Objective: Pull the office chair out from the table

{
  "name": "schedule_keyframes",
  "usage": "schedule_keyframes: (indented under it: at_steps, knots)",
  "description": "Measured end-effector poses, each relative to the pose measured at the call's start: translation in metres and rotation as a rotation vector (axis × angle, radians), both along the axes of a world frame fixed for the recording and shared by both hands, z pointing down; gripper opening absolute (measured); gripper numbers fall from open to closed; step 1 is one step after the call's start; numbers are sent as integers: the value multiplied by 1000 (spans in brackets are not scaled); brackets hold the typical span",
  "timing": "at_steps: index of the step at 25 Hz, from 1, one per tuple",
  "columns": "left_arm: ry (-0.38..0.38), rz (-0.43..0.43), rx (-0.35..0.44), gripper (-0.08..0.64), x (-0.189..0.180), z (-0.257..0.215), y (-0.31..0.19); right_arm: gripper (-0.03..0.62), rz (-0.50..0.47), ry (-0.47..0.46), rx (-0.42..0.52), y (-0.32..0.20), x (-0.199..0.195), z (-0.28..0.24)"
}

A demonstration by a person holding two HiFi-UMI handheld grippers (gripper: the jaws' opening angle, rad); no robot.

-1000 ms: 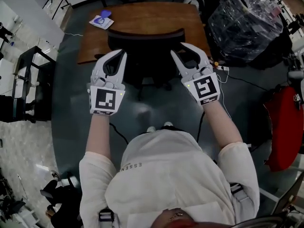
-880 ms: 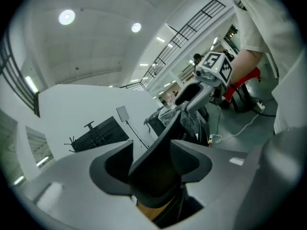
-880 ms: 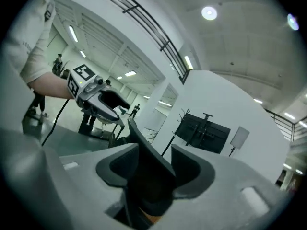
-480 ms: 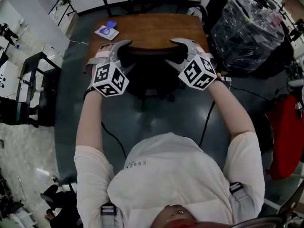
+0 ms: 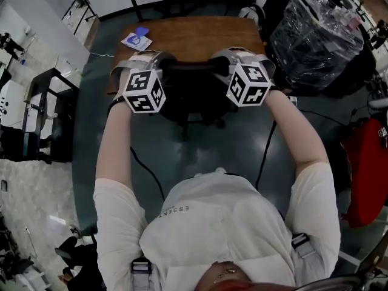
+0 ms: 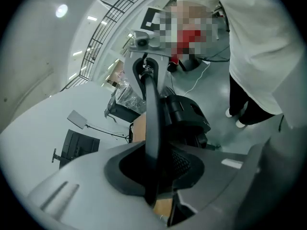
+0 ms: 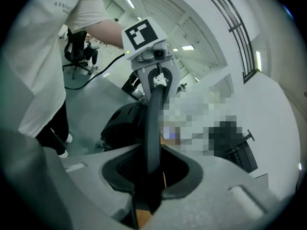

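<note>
head view: tongs [image 5: 162, 63] [image 5: 218, 62] just clamped chair [image 5: 193, 97]

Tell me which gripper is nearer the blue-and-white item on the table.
Left. The left gripper, jaws just closed onto the chair backrest, sits close beside the blue-and-white item; the right gripper, likewise just closed on the backrest, is at its opposite end, clearly farther.
</note>
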State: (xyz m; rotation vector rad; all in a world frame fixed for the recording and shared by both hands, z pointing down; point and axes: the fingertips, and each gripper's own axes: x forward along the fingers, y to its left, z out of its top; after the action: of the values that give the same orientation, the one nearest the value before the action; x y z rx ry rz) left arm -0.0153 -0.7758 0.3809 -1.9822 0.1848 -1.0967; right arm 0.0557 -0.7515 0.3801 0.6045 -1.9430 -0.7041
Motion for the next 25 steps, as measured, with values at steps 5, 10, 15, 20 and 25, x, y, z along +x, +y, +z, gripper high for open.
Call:
schedule_keyframes:
  at_steps: [5,10,15,20,25]
  knots:
    - [-46,19,1,86,-1,4,10,66,-10,48,-21,9,1,6]
    - [-55,25,35,83,-4,0,23,67,-5,72,-1,21,1,2]
    - [-57,3,28,86,-5,-2,36,67,0,77,20,33,0,-1]
    - [-61,-9,4,87,-9,1,61,67,-8,67,49,57,-5,1]
    - [-47,-25,9,87,-8,0,94,72,-27,46,48,88,-4,-1]
